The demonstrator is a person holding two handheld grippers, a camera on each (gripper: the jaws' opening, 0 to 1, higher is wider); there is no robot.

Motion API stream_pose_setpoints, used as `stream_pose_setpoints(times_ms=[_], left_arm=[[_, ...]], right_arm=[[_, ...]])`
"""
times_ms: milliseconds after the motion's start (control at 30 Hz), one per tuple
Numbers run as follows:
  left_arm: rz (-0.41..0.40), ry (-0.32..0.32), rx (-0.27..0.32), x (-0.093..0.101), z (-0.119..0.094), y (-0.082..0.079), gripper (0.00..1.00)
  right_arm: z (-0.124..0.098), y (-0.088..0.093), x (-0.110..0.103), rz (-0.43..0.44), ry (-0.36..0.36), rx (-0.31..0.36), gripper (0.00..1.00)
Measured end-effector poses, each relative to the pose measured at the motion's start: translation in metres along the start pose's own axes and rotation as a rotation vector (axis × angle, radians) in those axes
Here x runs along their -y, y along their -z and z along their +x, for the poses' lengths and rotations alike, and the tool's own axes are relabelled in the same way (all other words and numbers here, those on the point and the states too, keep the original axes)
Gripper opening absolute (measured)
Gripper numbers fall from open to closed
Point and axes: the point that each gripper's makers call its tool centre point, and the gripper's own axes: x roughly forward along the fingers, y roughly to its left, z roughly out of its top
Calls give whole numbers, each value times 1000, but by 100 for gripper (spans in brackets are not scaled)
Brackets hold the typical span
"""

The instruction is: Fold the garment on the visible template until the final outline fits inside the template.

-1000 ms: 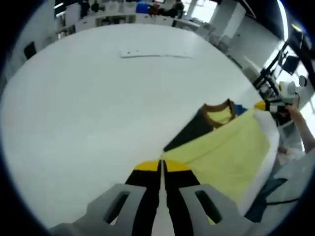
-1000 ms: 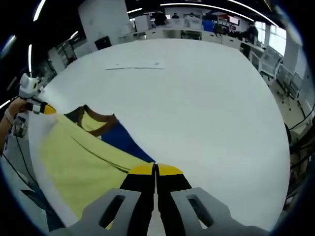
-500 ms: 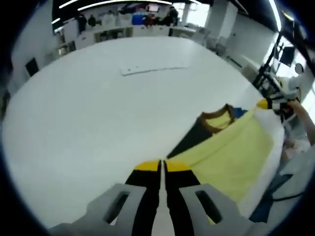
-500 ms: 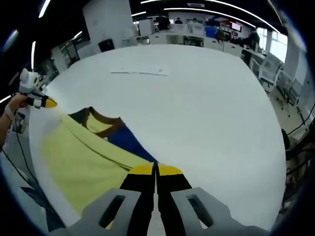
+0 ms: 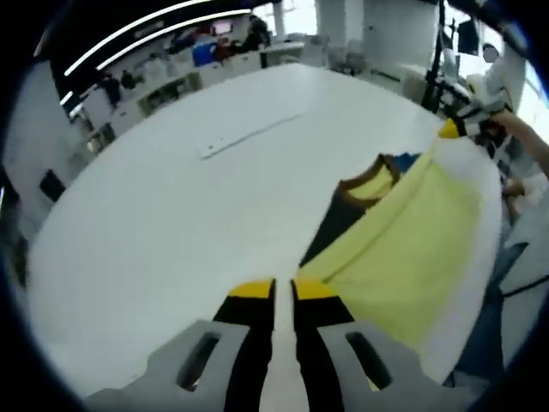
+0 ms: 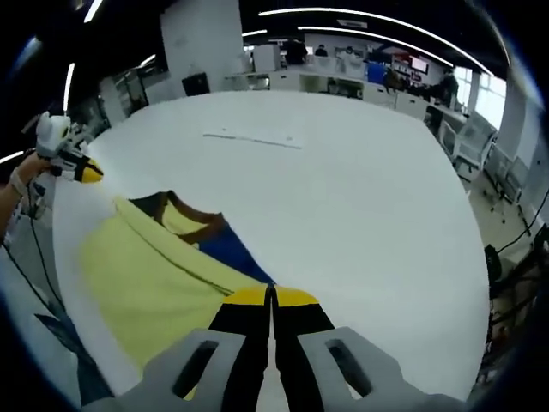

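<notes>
While stretched, garment (image 6: 154, 275) joins both claws.

garment (image 6: 146, 275) lower part cut off by frame | far desks (image 6: 343, 64) blurred, too small

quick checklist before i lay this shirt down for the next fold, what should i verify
1. Left tongs gripping the shirt: ok, jaws nearly closed on the yellow fabric edge.
2. Right tongs gripping the shirt: ok, jaws shut on the hem by the blue sleeve.
3. Shirt spread evenly between both tongs: ok, the yellow panel hangs fairly flat.
4. Collar in sight: ok, the brown neckline shows in both views.
5. Table free where the shirt will land: ok, bare white surface ahead.
6. Template position: cannot tell; a thin flat sheet lies far across the table, and whether it is the template is unclear.
</notes>
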Motion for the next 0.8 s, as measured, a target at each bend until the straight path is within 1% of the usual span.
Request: stream_pose_setpoints(times_ms=[33, 67, 133, 200, 233, 267, 333, 367, 433, 500, 600, 667, 733, 800], left_arm=[[8, 12, 7, 2, 0, -1, 5], [36, 24, 10, 5, 0, -1, 6], [70, 19, 6, 5, -1, 1, 6], [120, 27, 18, 7, -2, 0, 7], [120, 32, 20, 8, -2, 0, 7], [121, 37, 14, 10, -2, 2, 7], [152, 40, 7, 12, -2, 4, 8], [169, 38, -9, 13, -2, 7, 8], [218, 57, -13, 18, -1, 9, 8], [216, 77, -15, 23, -1, 10, 8], [234, 108, 14, 31, -5, 4, 8], [249, 105, 24, 31, -6, 0, 8], [271, 100, 23, 31, -6, -3, 8], [299, 114, 13, 33, -5, -4, 8]], right_arm=[[-1, 0, -1, -13, -4, 0, 1], [-1, 0, -3, -31, -9, -1, 2], [-2, 1, -5, -48, -11, -2, 3], [-4, 0, -7, -74, -20, 0, 3], [-5, -1, -9, -83, -27, 1, 3], [-5, -1, -9, -88, -27, 4, 5], [-6, -2, -9, -113, -32, 6, 9], [-6, -1, -10, -128, -33, 1, 10], [-6, 0, -12, -162, -35, -8, 10], [-6, 2, -14, -185, -42, -18, 9], [-7, 2, -18, -207, -53, -24, 11], [-8, 0, -20, -218, -60, -23, 11], [-9, -3, -21, -241, -59, -16, 12], [-9, -3, -22, -260, -71, -25, 12]])
